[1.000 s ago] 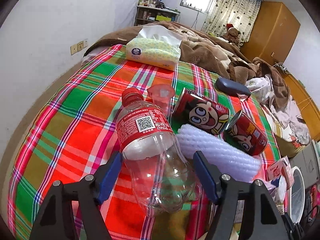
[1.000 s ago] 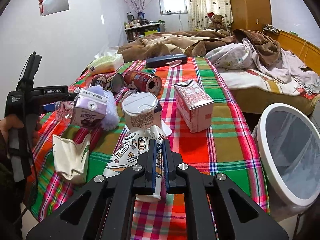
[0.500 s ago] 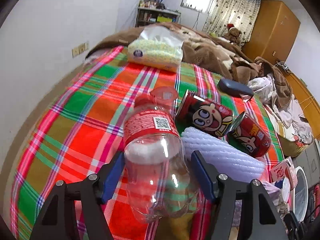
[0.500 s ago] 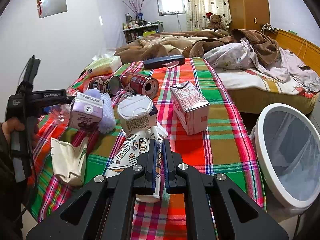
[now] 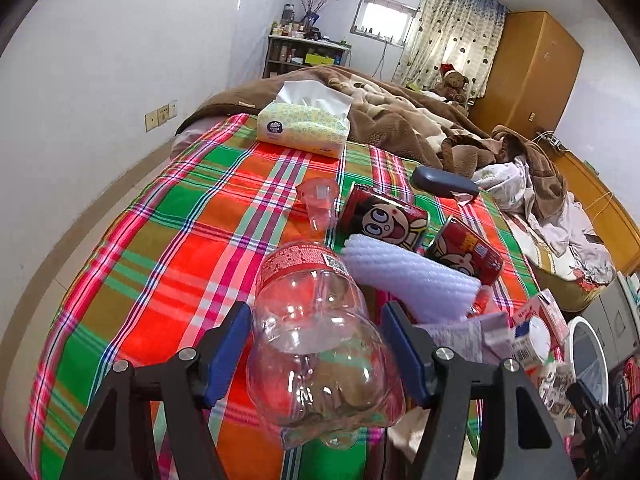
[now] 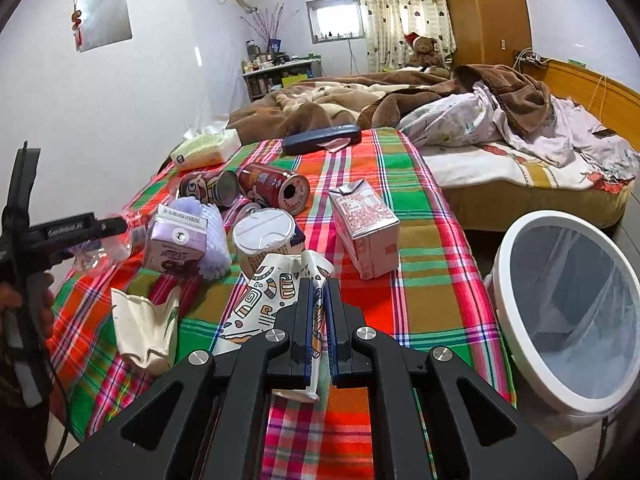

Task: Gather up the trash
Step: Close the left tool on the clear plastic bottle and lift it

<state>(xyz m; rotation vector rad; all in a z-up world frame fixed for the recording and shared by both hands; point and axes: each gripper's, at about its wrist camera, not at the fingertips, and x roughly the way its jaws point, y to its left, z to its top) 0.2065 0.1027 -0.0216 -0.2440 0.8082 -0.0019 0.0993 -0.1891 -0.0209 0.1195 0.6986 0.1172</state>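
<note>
A clear plastic cola bottle (image 5: pixel 316 344) with a red label hangs above the plaid cloth (image 5: pixel 168 248), base toward the camera. My left gripper (image 5: pixel 316 312) is shut on it, blue pads pressing its sides. The right wrist view shows that gripper (image 6: pixel 100 226) at far left with the bottle (image 6: pixel 100 254) in it. My right gripper (image 6: pixel 318 286) is shut on a flattened patterned paper cup (image 6: pixel 260 300), low over the cloth's near edge. A white round bin (image 6: pixel 516 240) with a clear liner stands on the floor to the right.
On the cloth lie two red cartoon cans (image 6: pixel 276 186), a white foam sleeve (image 5: pixel 408 276), a clear plastic cup (image 5: pixel 318 200), a purple carton (image 6: pixel 176 240), a pink carton (image 6: pixel 366 228), a lidded tub (image 6: pixel 262 236) and a crumpled cream cup (image 6: pixel 144 324). A tissue pack (image 5: pixel 304 124) and dark case (image 5: pixel 442 182) lie farther back.
My left gripper has tightened on the bottle and raised it off the cloth, neck pointing away. The right gripper has stayed put with the paper cup.
</note>
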